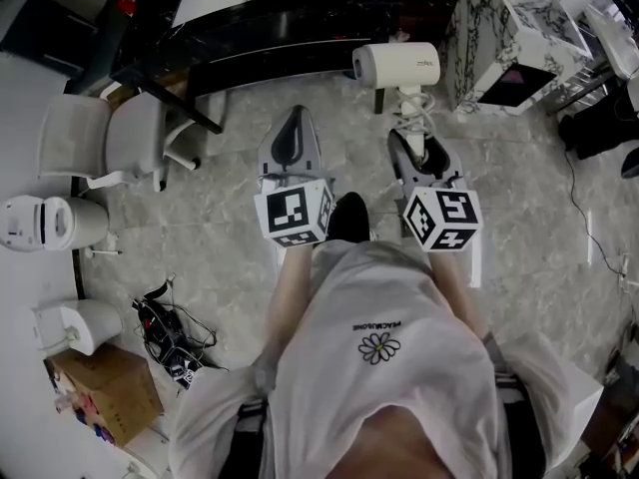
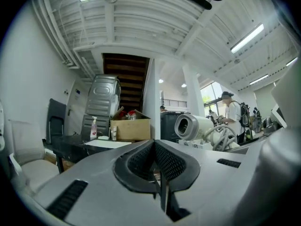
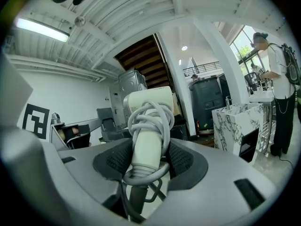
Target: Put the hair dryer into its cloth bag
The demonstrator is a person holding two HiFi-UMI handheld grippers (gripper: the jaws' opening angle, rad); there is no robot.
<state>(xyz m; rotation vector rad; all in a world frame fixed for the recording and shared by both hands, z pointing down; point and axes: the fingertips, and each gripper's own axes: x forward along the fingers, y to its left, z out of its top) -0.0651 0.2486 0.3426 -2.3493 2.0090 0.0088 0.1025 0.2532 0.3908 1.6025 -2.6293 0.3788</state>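
The left tongs [image 2: 157, 149] are pressed together with nothing between them. At two o'clock from their tip a white hair dryer [image 2: 197, 126] shows its round barrel end (a cord is looped below it). At eleven o'clock is a cardboard box [image 2: 130, 128], and at ten o'clock a dark table [image 2: 70, 145] bearing a pump bottle [image 2: 94, 127].

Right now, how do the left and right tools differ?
The grey left tool is shut and empty; the grey right tool grips the handle of the white cord-wrapped hair dryer. Left tool's jaws meet; right tool's stand wide around the handle. Both carry marker cubes.
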